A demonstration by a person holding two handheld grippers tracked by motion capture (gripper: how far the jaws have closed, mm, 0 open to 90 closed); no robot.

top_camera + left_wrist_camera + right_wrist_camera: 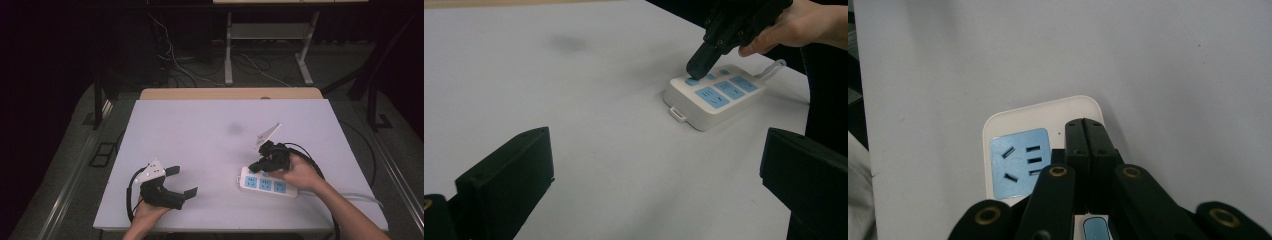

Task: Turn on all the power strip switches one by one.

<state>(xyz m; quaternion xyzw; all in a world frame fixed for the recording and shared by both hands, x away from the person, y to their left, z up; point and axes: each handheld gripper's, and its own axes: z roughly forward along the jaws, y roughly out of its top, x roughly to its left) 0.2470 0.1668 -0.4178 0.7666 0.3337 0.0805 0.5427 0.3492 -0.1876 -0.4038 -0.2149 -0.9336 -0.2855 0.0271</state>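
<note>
Pressing closed jaws onto the white plastic power strip with blue sockets [268, 183] near the table's [210, 120] right front, the right gripper [260, 166] holds nothing; off-centre force could skid the strip. The left gripper [181, 182] rests wide open, empty.

Probably a lab or test room: a bare white worktop [200, 150] under dark surrounds, loose cables [175, 60] on the grey floor [65, 165] and a metal frame [270, 45] behind.
</note>
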